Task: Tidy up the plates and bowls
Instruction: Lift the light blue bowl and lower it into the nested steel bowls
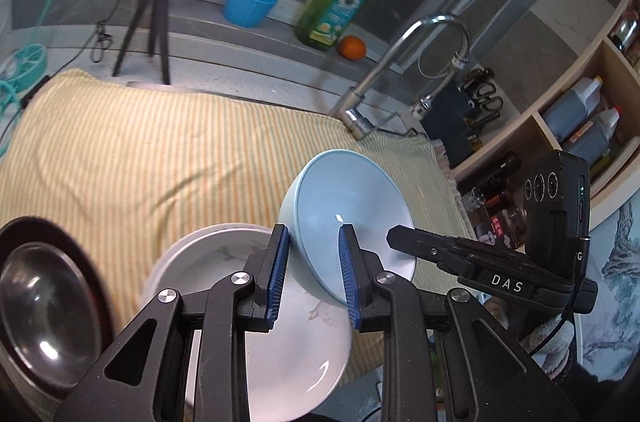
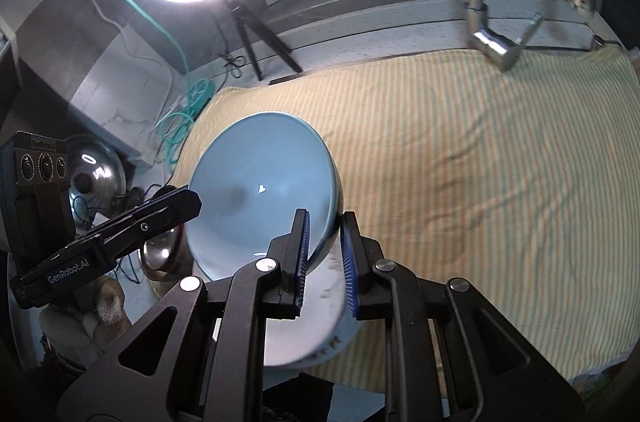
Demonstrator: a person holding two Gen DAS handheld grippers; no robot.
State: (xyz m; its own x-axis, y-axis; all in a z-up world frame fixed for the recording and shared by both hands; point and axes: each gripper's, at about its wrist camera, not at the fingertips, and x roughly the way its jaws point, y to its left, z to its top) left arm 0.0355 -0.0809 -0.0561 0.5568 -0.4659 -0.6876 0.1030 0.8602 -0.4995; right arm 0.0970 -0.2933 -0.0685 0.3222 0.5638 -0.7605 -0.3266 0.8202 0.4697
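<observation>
Blue bowl [image 1: 352, 218] hangs tilted above the white plate [image 1: 296, 354], its opening facing up and sideways; left gripper [image 1: 314, 262] and right gripper [image 2: 324, 246] each pinch opposite rims, jaws nearly together, over the striped cloth [image 1: 140, 150]

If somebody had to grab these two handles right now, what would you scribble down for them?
Left gripper: shut on the near-left rim of the light blue bowl.
Right gripper: shut on the bowl's opposite rim; the bowl is held tilted between both.
Below it: a white plate on the striped cloth.
Far left: a steel bowl.
Done: blue bowl gripped.
Left: set it down somewhere; no stacking is visible yet.
</observation>
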